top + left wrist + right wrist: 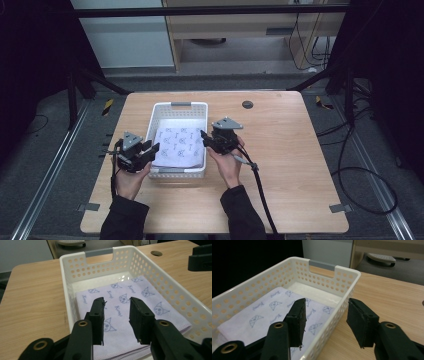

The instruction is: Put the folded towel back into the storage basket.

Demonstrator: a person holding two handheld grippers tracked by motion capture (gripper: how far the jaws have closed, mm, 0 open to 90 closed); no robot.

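A white perforated basket with a grey handle stands at the middle of the wooden table. Folded flat inside it lies a pale lilac cloth printed with small cartoon faces. My left gripper hangs at the basket's near left corner. In the left gripper view its jaws stand open just above the cloth, with nothing between them. My right gripper is at the basket's right side. It is open, with one jaw over the cloth and the other outside the basket's wall.
A round cable hole sits in the table behind the basket on the right. The right gripper's black cable trails toward the front edge. Bare tabletop spreads to the right, and a narrower strip lies left of the basket.
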